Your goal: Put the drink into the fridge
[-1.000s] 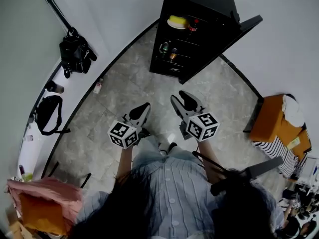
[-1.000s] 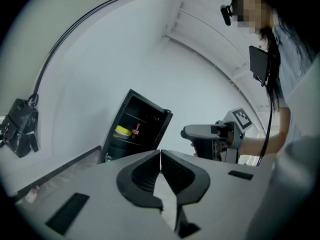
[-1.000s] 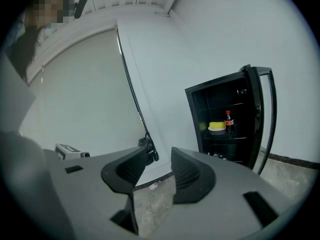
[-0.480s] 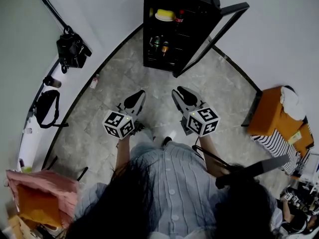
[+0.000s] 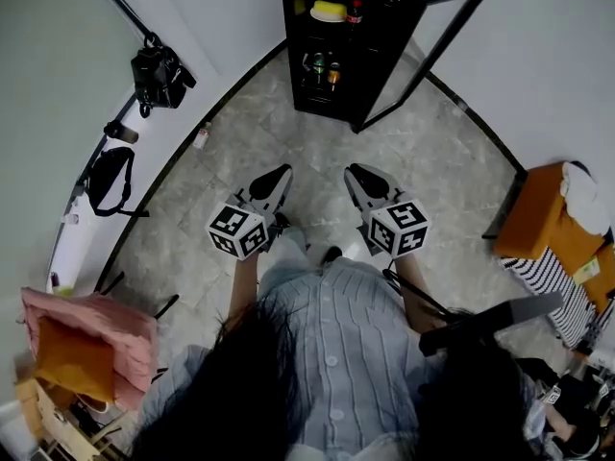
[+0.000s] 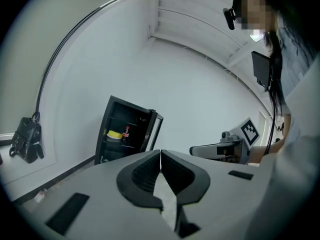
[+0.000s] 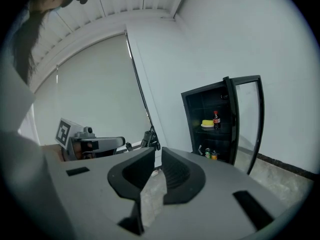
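1. Standing on a grey stone floor, a person holds a hand-held gripper in each hand, both pointed toward a black fridge well ahead.
2. The left hand-held gripper has its jaws pressed together at the tips, with nothing between them.
3. The right hand-held gripper is closing; its jaws are all but together, with only a sliver of floor showing between the tips and no object there.
4. The two hand-held grippers sit side by side at about the same height, apart from each other and touching nothing.
5. The fridge door stands swung wide open to the right, leaving the shelves exposed.
6. A cola bottle stands upright on the upper shelf, just beside a yellow item to its left.
7. Two cans stand close together on a lower shelf.
8. A black bag hangs on the white wall at the left, and a second black bag lies lower down along the same wall.
9. A small bottle lies on the floor at the wall's foot.
10. A pink cushion is at the lower left, and an orange box stands at the right.
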Demonstrator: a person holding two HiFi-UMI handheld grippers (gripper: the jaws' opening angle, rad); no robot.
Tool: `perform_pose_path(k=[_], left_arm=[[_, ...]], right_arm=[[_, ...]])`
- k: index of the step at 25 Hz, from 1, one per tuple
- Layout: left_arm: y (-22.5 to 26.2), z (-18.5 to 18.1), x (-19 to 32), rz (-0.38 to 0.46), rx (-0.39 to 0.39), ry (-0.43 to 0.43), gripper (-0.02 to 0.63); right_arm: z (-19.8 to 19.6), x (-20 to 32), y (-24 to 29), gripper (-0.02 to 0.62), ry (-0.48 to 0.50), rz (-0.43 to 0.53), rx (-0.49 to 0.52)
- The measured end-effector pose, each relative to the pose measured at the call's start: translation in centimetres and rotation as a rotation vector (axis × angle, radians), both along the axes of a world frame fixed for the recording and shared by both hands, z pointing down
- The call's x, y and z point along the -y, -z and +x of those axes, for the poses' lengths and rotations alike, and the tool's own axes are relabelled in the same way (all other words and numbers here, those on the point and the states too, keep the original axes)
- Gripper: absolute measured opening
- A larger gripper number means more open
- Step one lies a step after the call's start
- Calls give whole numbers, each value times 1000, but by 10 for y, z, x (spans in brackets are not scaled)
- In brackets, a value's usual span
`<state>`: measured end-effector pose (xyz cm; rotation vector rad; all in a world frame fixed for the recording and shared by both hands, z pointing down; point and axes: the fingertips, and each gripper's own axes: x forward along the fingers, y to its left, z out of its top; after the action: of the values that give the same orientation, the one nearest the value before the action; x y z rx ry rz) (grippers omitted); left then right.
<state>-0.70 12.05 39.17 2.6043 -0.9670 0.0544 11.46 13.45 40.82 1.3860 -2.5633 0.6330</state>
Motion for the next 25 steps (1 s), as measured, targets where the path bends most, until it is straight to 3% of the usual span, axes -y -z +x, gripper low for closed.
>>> perform_pose_path(k=[11, 25], left_arm=[[-4, 25, -69, -4, 24, 14, 9], [-6, 50, -126, 0, 44, -32, 9]], right_arm=[[2, -61, -9, 44, 82, -26, -26], [1, -116, -10, 44, 118, -20, -18]])
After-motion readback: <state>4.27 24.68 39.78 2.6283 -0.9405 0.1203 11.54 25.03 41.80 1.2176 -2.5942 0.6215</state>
